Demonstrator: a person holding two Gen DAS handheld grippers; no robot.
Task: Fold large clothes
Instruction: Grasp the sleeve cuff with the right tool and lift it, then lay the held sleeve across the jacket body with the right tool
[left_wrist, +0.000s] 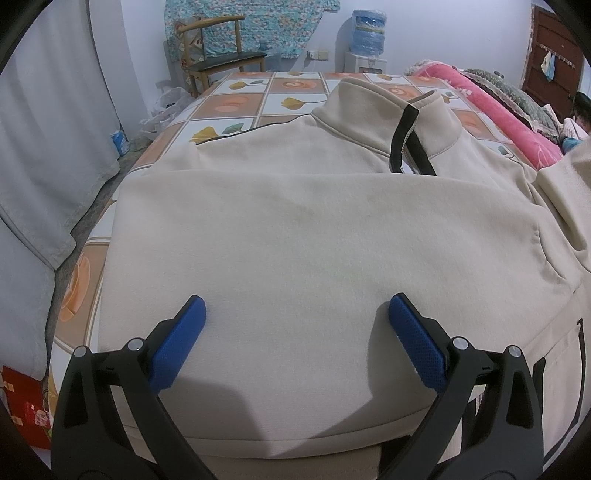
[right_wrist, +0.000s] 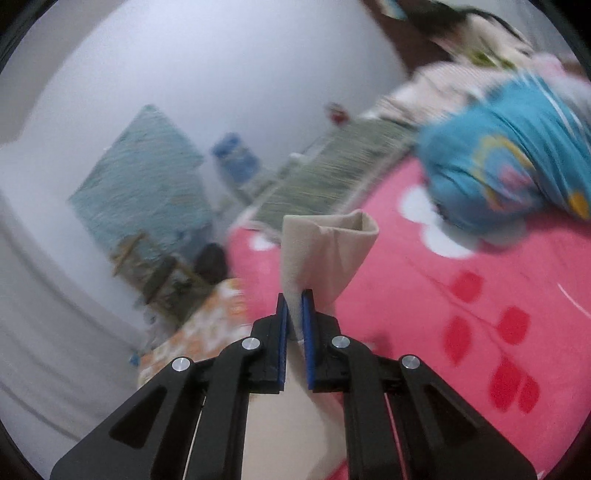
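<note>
A large beige zip-collar sweatshirt (left_wrist: 295, 229) lies flat on the bed, collar (left_wrist: 388, 110) at the far side, one sleeve folded across the chest. My left gripper (left_wrist: 295, 310) is open and empty, just above the lower body of the sweatshirt. My right gripper (right_wrist: 294, 301) is shut on a beige sleeve cuff (right_wrist: 328, 251) of the sweatshirt and holds it lifted above the pink blanket; the view is motion-blurred. That raised sleeve shows at the right edge of the left wrist view (left_wrist: 569, 192).
The bed has an orange and white patterned sheet (left_wrist: 236, 107). A rolled pink blanket (left_wrist: 491, 107) lies along the right side, with a blue bundle (right_wrist: 509, 162) on it. A wooden chair (left_wrist: 218, 55), a water dispenser (left_wrist: 365, 40) and a grey curtain (left_wrist: 48, 147) stand beyond the bed.
</note>
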